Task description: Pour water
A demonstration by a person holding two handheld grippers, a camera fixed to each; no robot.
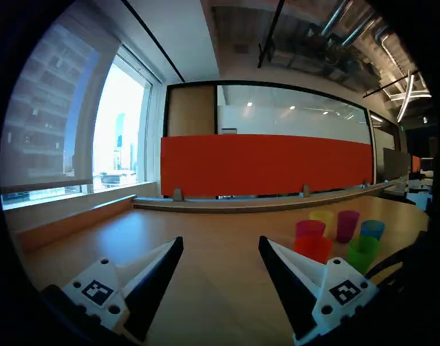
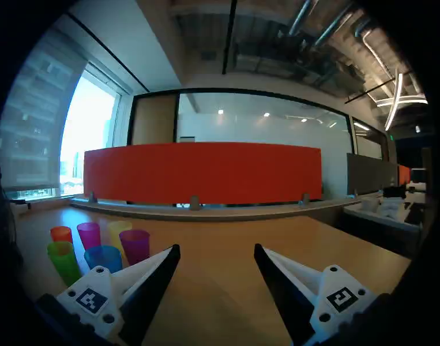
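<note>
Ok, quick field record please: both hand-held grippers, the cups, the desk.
left hand-held gripper: open, empty
right hand-held gripper: open, empty
cups: six, coloured, upright, clustered on the desk
cup location: right of left hand-held gripper, left of right one, untouched
cup contents: cannot tell
desk: wooden
divider: orange panel along the desk's far edge

On the tabletop [image 1: 220, 225], the base of the orange cup [image 1: 315, 245] is hidden behind a left gripper [image 1: 221, 241] finger, the base of the blue cup [image 2: 102, 255] behind a right gripper [image 2: 217, 248] finger, and cup contents cannot be determined.
</note>
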